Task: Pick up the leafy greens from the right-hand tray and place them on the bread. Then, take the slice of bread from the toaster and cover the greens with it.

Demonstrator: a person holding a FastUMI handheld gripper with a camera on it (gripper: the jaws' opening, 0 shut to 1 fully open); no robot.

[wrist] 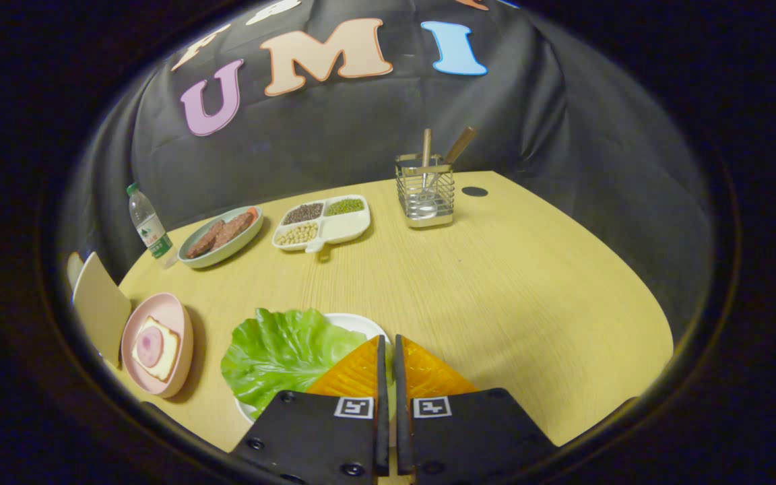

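Hovering low over the wooden table (496,283), the gripper (388,347) has its fingers nearly closed with a thin gap between them, their tips over the white plate (361,323) that carries the leafy greens (280,353), while the bread (155,348) lies on the pink plate (176,316) just left of them.

The gripper (389,343) shows as two wedge-shaped fingers (354,374) with a ribbed, criss-cross texture, each tapering forward to a point and each edged on its inner side by a thin flat strip. Behind them sit two flat black plates (469,431), each bearing a small square black-and-white marker (353,407) near its inner corner. Round screw heads (352,468) dot the plates, about three on the left one, though the dim lower rim makes the count unsure.
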